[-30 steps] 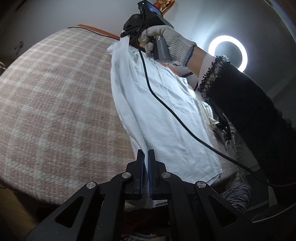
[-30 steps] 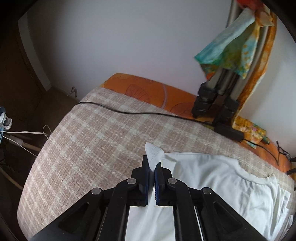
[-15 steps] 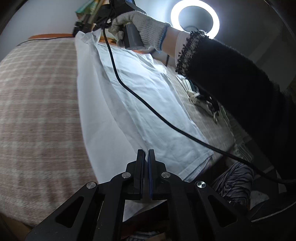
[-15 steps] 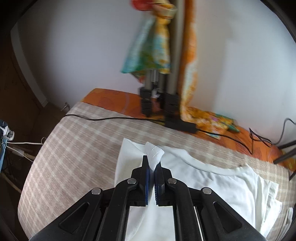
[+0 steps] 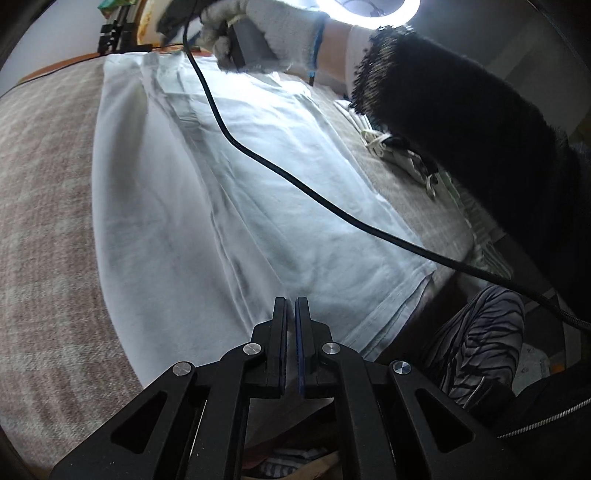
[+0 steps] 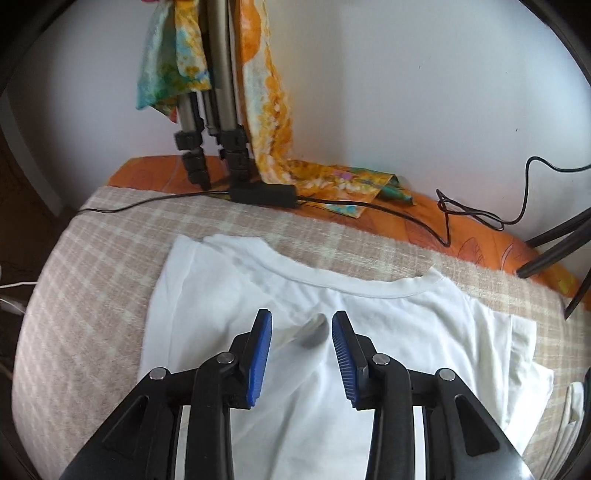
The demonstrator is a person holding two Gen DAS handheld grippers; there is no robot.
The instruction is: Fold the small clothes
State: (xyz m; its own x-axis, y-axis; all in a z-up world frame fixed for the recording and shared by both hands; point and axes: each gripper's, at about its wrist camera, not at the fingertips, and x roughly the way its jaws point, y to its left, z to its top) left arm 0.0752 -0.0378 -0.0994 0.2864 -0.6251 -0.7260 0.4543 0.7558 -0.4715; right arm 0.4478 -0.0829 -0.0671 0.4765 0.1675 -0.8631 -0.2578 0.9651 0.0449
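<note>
A white T-shirt (image 5: pixel 258 184) lies on a beige checked blanket (image 5: pixel 44 221) with one side folded over its middle. At the shirt's near hem my left gripper (image 5: pixel 290 317) is shut on a pinch of the fabric. In the right wrist view the T-shirt (image 6: pixel 388 325) shows its neckline toward the wall. My right gripper (image 6: pixel 301 332) hovers just below the collar. Its jaws are opening, and a small peak of released cloth (image 6: pixel 314 330) sags between the blue pads (image 6: pixel 260 354) without touching them. A gloved hand (image 5: pixel 273 33) holds that gripper at the shirt's far end.
A black cable (image 5: pixel 295 181) trails across the shirt from the right gripper. A tripod (image 6: pixel 214 147), a draped colourful cloth (image 6: pixel 266 110) and a black adapter (image 6: pixel 264 194) stand by the wall. More garments (image 5: pixel 402 155) lie beside the shirt, under a black sleeve (image 5: pixel 461 110).
Both grippers carried the shirt's lifted side across and laid it down over the body. The right jaws went from shut on the shoulder corner to parted, dropping it. The left stays shut.
</note>
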